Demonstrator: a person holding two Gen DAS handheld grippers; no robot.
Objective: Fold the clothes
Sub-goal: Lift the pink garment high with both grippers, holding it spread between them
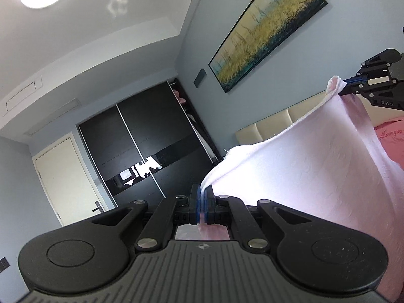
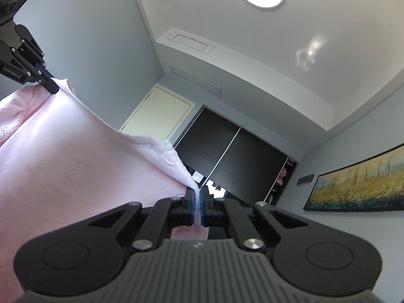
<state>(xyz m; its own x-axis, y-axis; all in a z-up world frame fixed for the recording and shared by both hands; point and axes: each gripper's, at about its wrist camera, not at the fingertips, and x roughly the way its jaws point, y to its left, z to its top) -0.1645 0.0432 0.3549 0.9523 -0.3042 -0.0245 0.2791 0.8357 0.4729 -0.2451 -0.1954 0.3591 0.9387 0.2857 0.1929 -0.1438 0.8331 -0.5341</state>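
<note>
A pale pink garment (image 1: 315, 166) hangs stretched in the air between both grippers. My left gripper (image 1: 202, 192) is shut on one top corner of it, cloth pinched between its blue pads. In the left wrist view the right gripper (image 1: 346, 85) appears at the upper right, clamped on the other corner. The right wrist view shows my right gripper (image 2: 198, 194) shut on a corner of the pink garment (image 2: 75, 166), with the left gripper (image 2: 51, 85) at the upper left gripping the far corner. The top hem sags a little between them.
A bed with a pink cover (image 1: 390, 136) and a cream padded headboard (image 1: 272, 123) lies behind the cloth. A dark sliding wardrobe (image 1: 141, 146), a cream door (image 1: 63, 184) and a framed landscape painting (image 1: 267, 30) line the walls.
</note>
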